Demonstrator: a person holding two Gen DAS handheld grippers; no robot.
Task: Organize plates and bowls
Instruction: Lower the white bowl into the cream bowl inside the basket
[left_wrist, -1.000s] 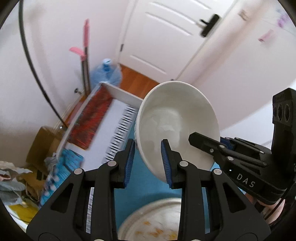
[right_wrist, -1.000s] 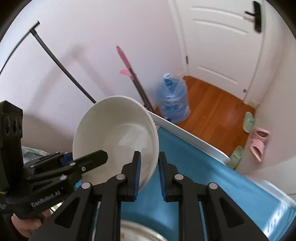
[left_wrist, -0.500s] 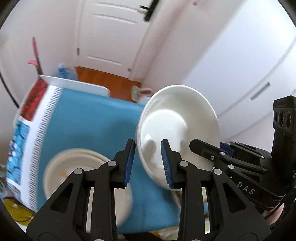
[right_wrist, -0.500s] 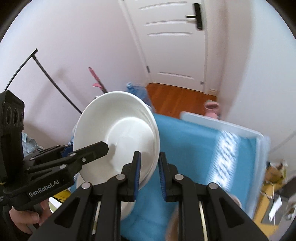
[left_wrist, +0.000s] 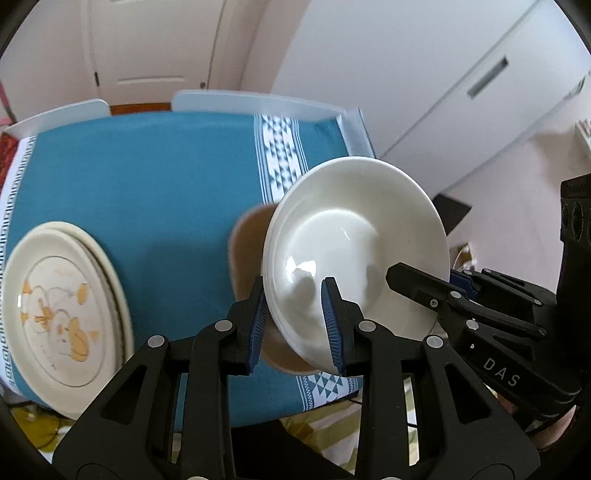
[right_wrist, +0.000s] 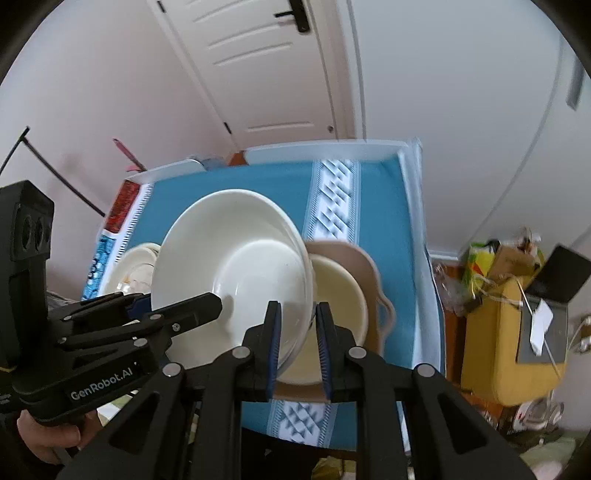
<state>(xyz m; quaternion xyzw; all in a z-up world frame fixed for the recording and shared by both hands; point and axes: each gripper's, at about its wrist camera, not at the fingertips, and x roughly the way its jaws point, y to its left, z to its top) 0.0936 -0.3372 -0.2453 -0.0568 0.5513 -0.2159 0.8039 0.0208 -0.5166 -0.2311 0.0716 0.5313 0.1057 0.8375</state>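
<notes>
- The white bowl (left_wrist: 354, 251) is up in the air above the bench (left_wrist: 147, 177), tilted, its hollow turned toward both cameras.
- The left tongs (left_wrist: 295, 317) pinch the bowl's near rim — one blue pad inside, one outside.
- The right tongs (right_wrist: 297, 339) are clamped on the opposite rim of the same bowl (right_wrist: 236, 266) in the same way.
- Each view shows the other tool reaching in: the right tongs appear at the right of the left wrist view, the left tongs at the left of the right wrist view.
- Under the bowl, on the blue tablecloth (right_wrist: 380, 206), sits a tan eared dish (right_wrist: 373, 280) with a cream bowl (right_wrist: 340, 306) nested inside it.
- To the left lies a stack of cream plates (left_wrist: 62, 314), the top one with an orange floral pattern — well apart from the tan dish.
- A white door (right_wrist: 266, 74) stands beyond the bench.
</notes>
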